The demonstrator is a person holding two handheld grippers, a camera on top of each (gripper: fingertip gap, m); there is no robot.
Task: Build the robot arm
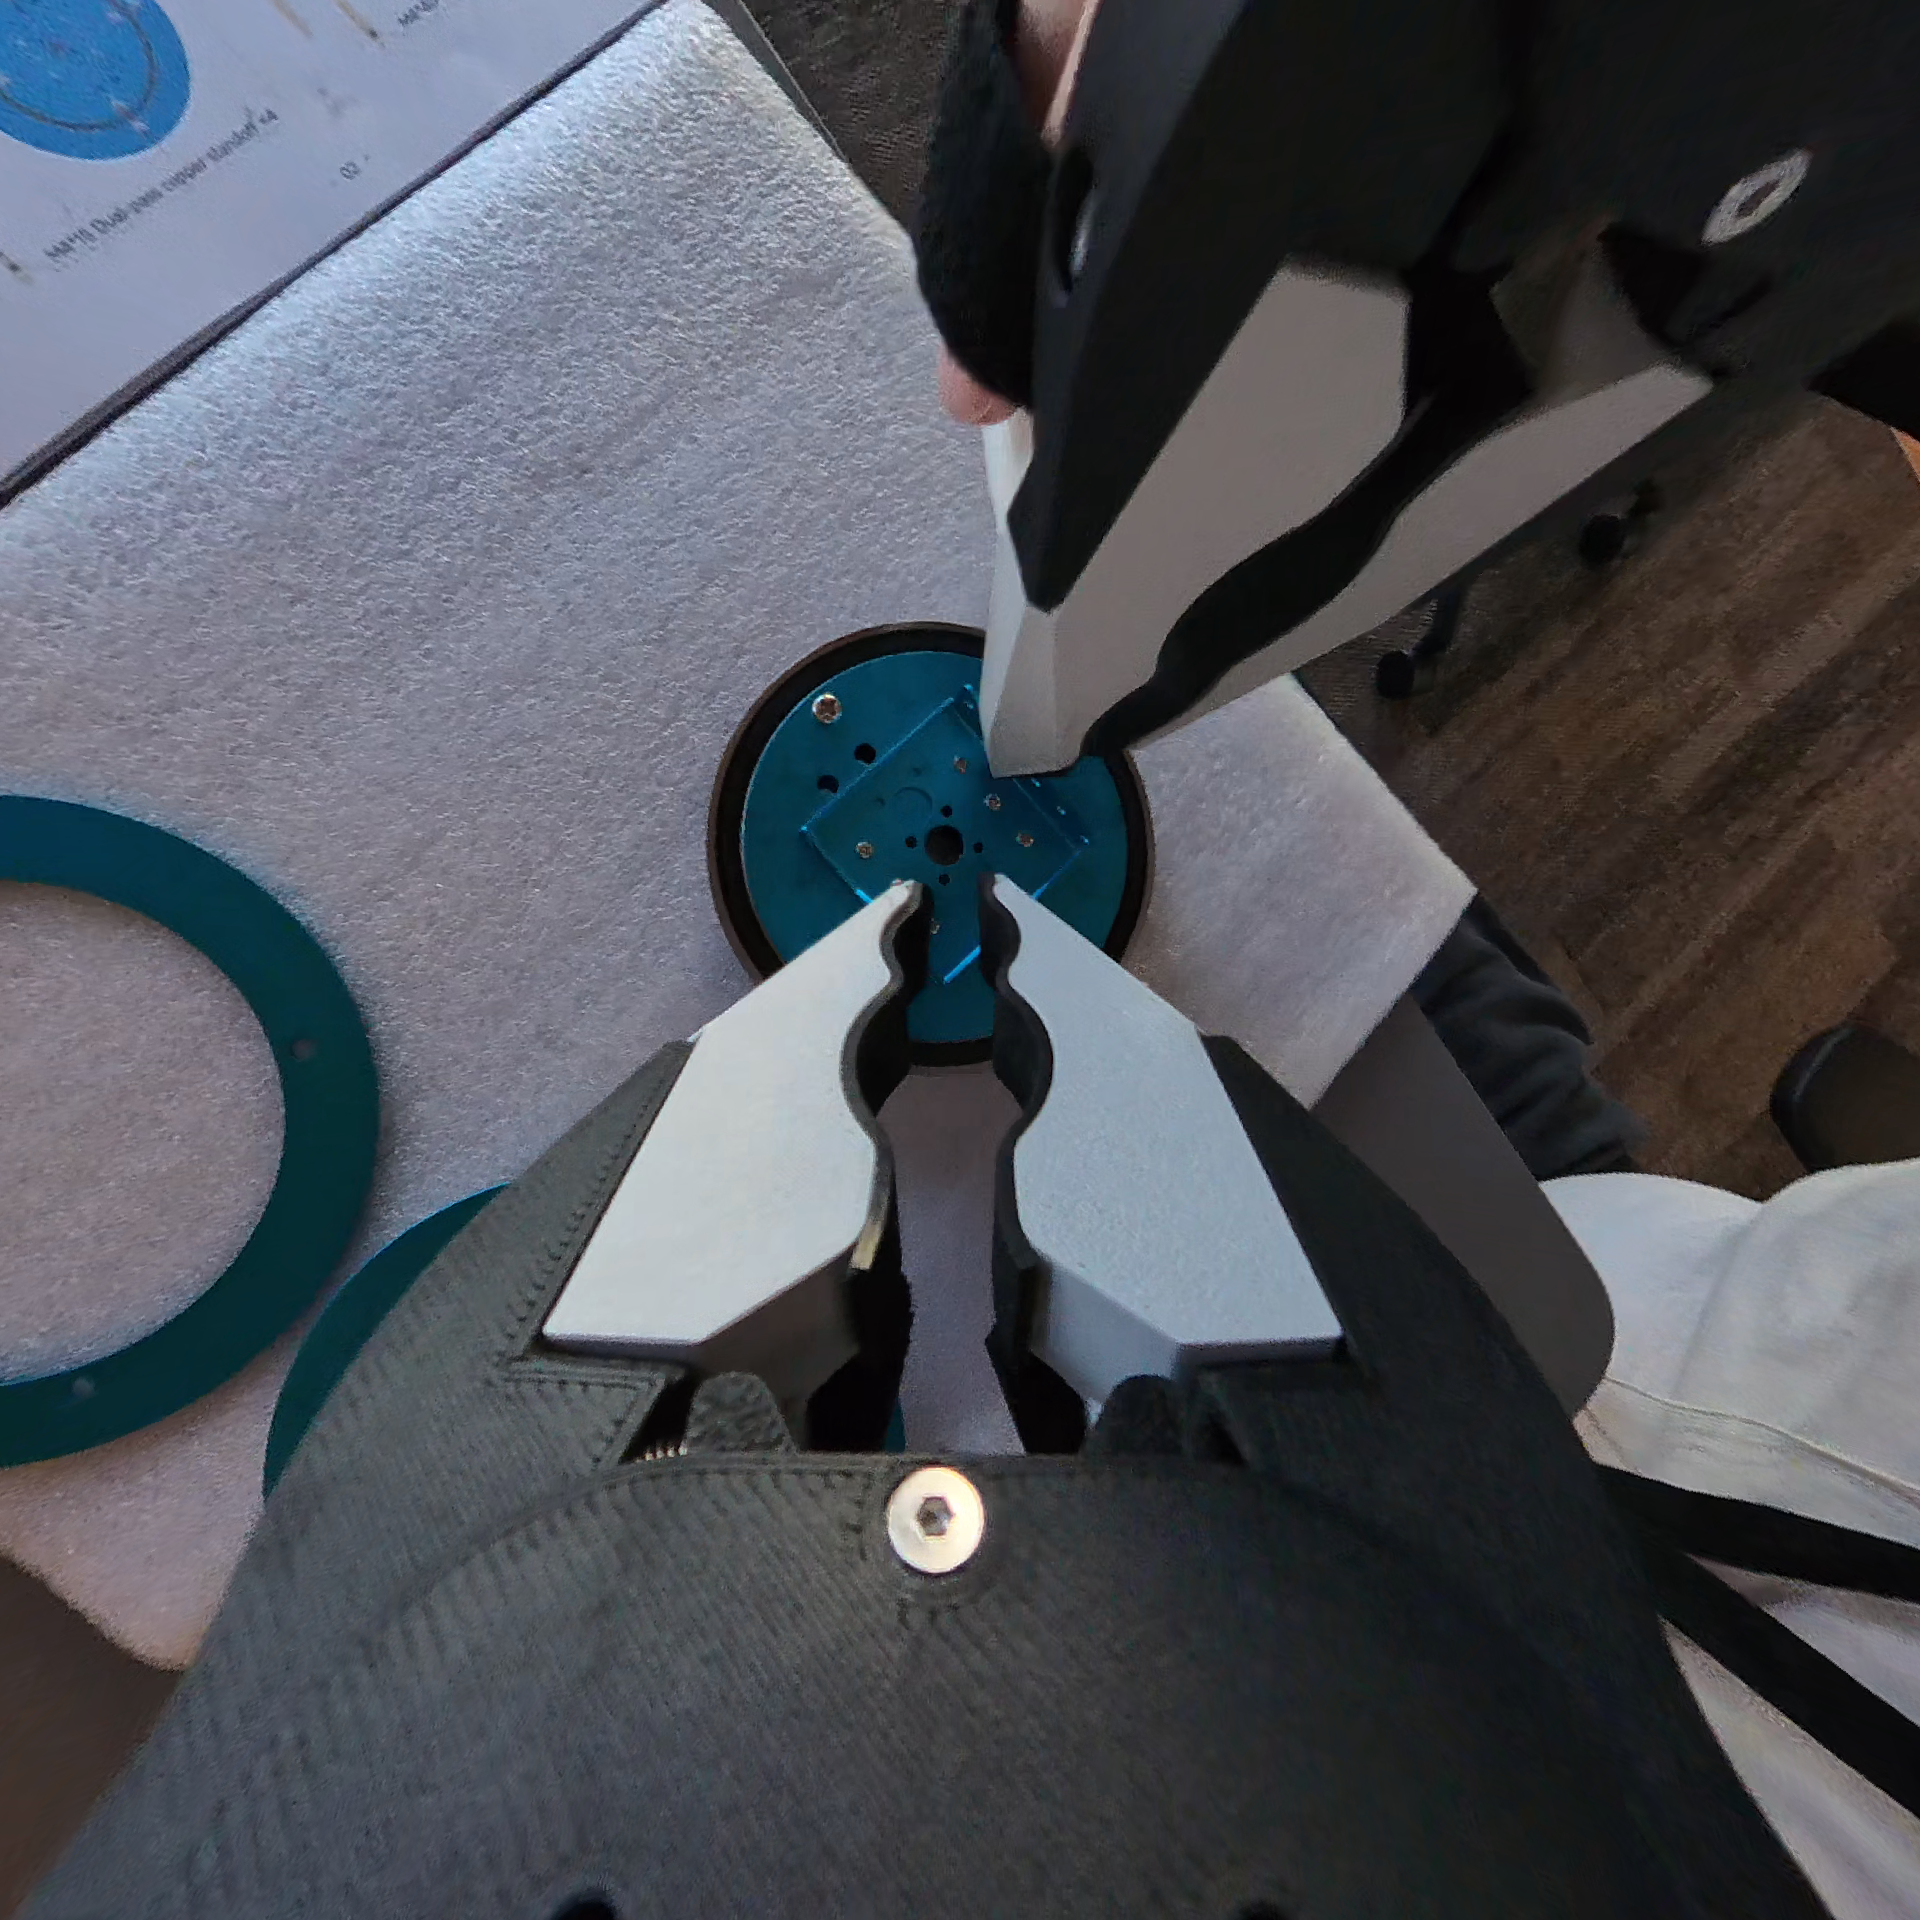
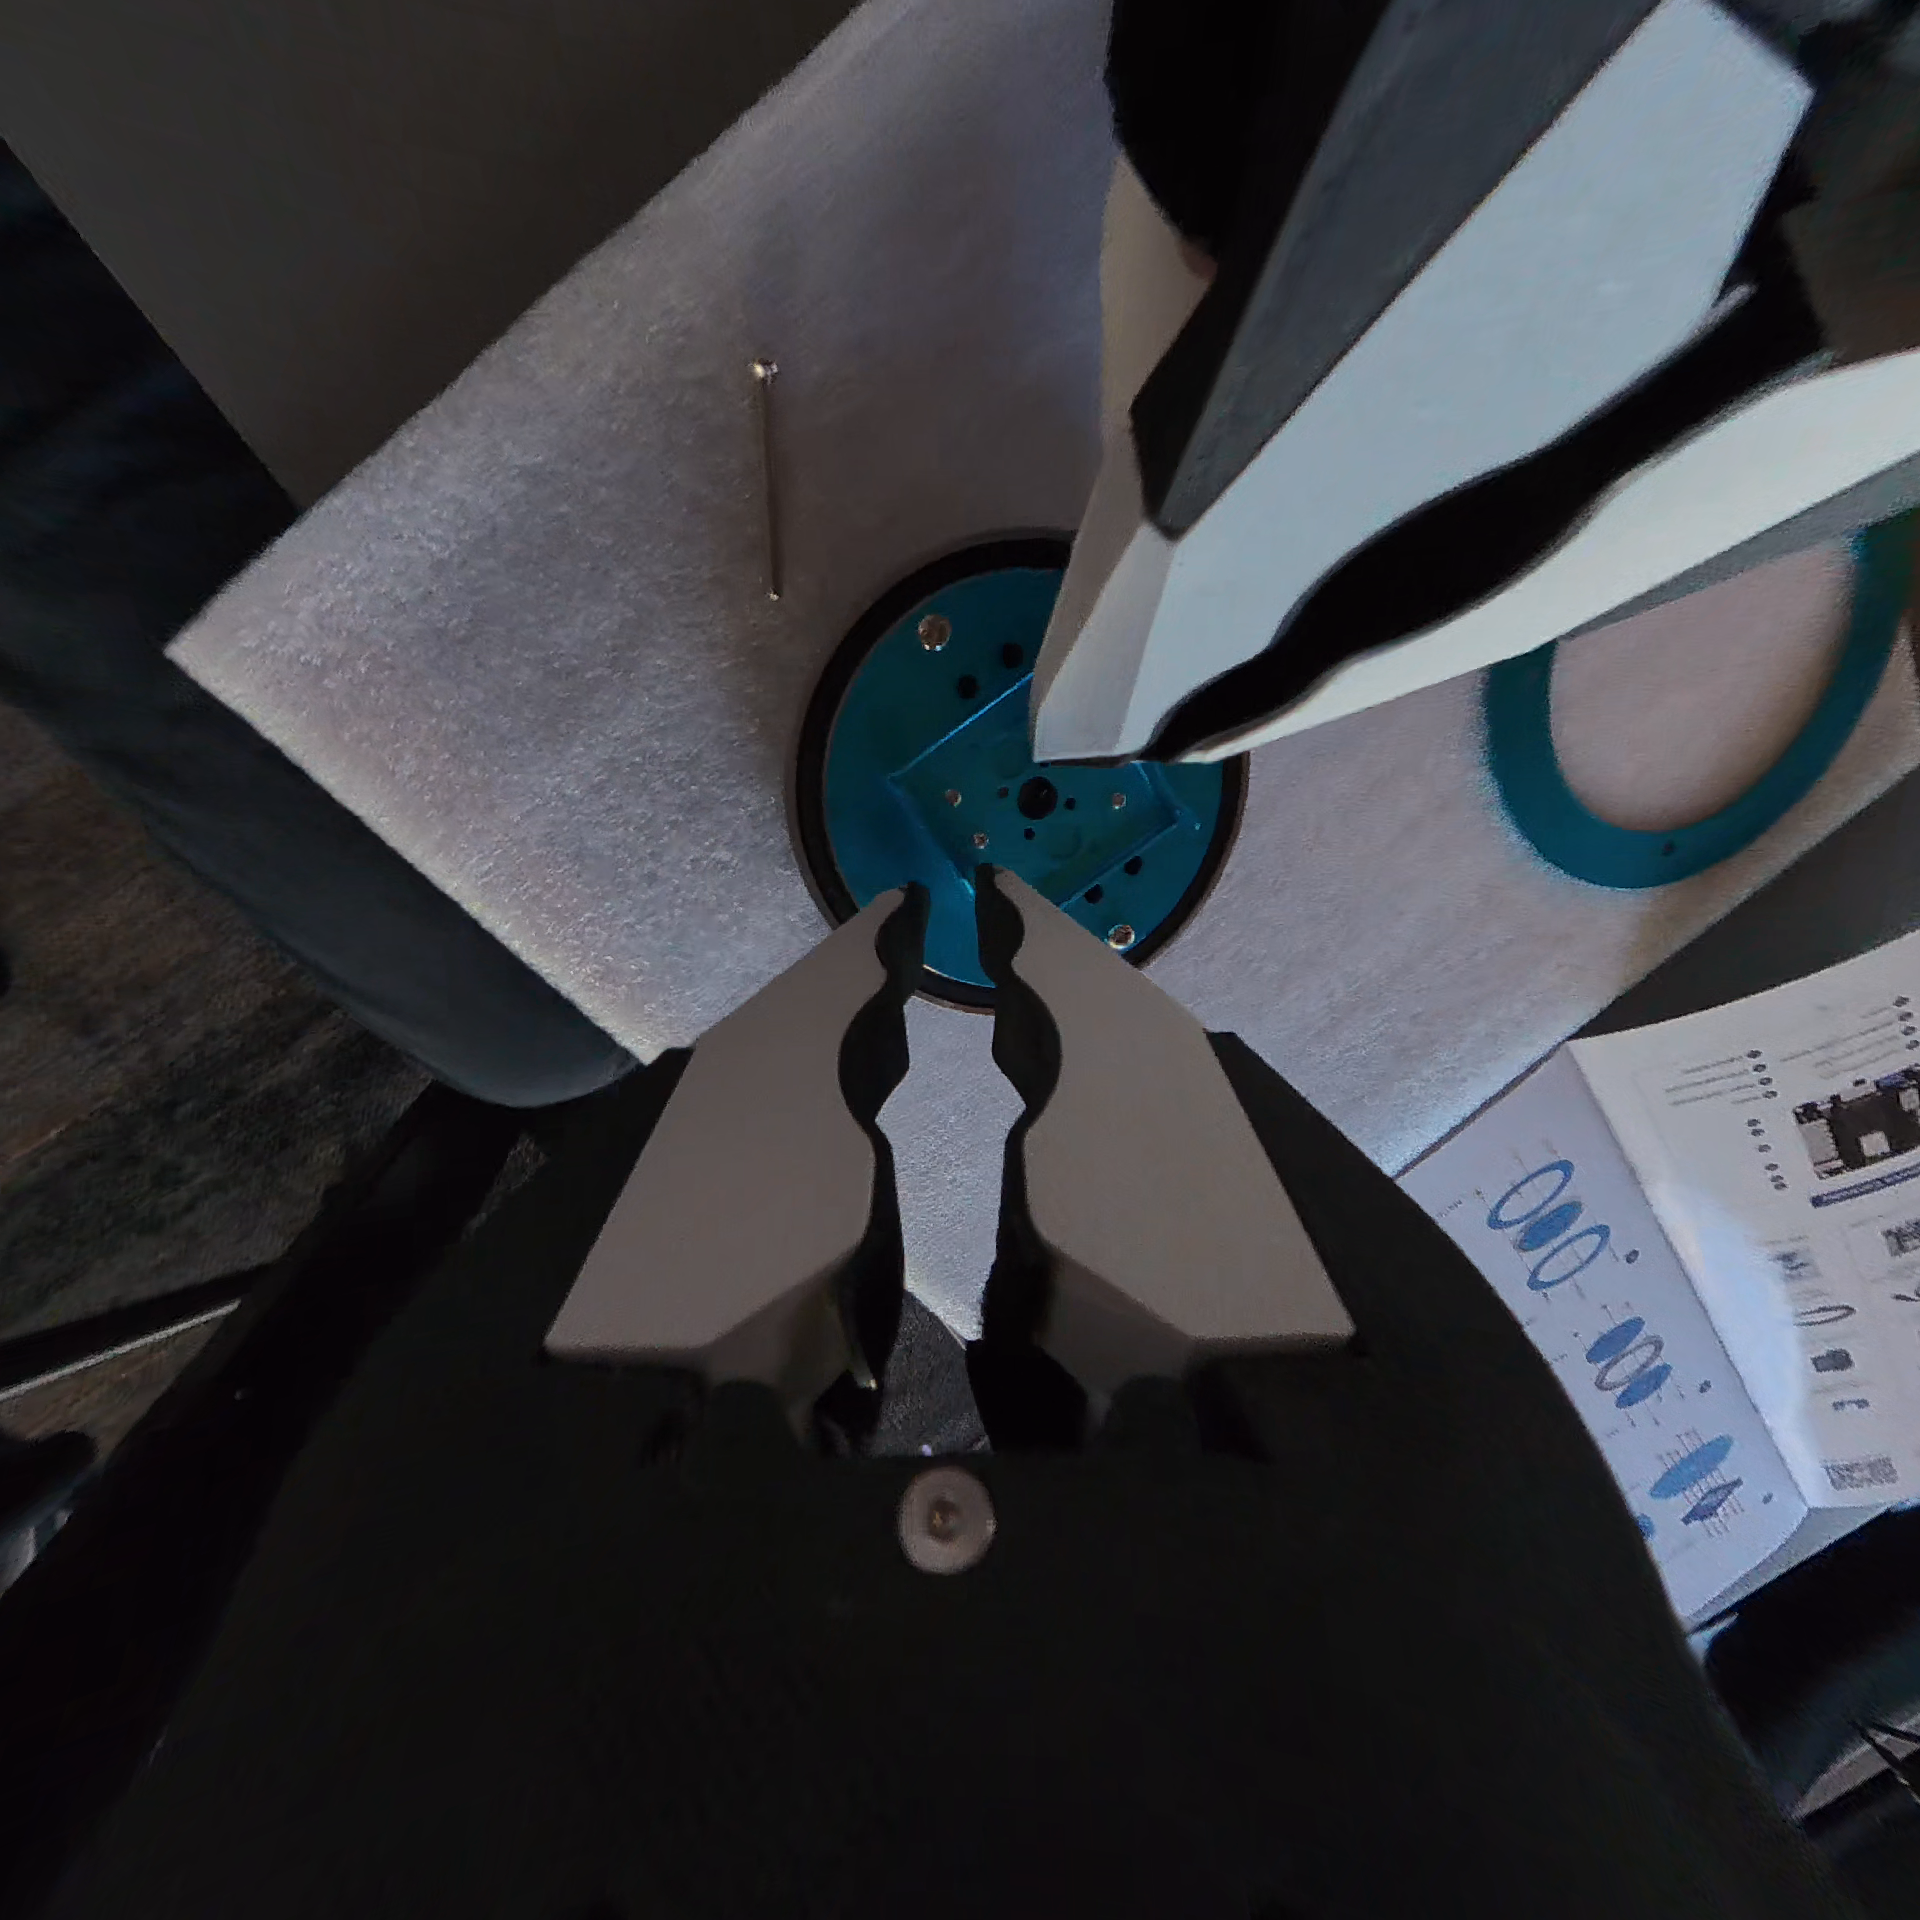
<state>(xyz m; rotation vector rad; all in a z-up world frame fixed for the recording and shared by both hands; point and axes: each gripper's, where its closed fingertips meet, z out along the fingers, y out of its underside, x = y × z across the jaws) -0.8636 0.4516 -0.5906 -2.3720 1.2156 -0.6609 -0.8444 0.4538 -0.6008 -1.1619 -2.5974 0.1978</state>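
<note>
A round blue disc (image 1: 774,831) with a black rim lies on the white foam mat (image 1: 468,520). A blue square bracket (image 1: 883,821) with screw holes lies on the disc. My left gripper (image 1: 951,888) has its jaws narrowly apart and pinches the bracket's near corner. My right gripper (image 1: 1060,764) comes in from above and grips the opposite corner. In the right wrist view, the right gripper (image 2: 948,888) pinches the bracket (image 2: 1081,821) on the disc (image 2: 883,717). There the left gripper (image 2: 1117,750) meets it from the upper right.
A teal flat ring (image 1: 312,1039) lies left of the disc, also in the right wrist view (image 2: 1662,852). A second teal disc (image 1: 364,1309) peeks out beside it. A long thin pin (image 2: 769,478) lies on the mat. Printed instruction sheets (image 1: 208,156) (image 2: 1714,1299) lie beside the mat. Less than 4 cm separates the two grippers' tips.
</note>
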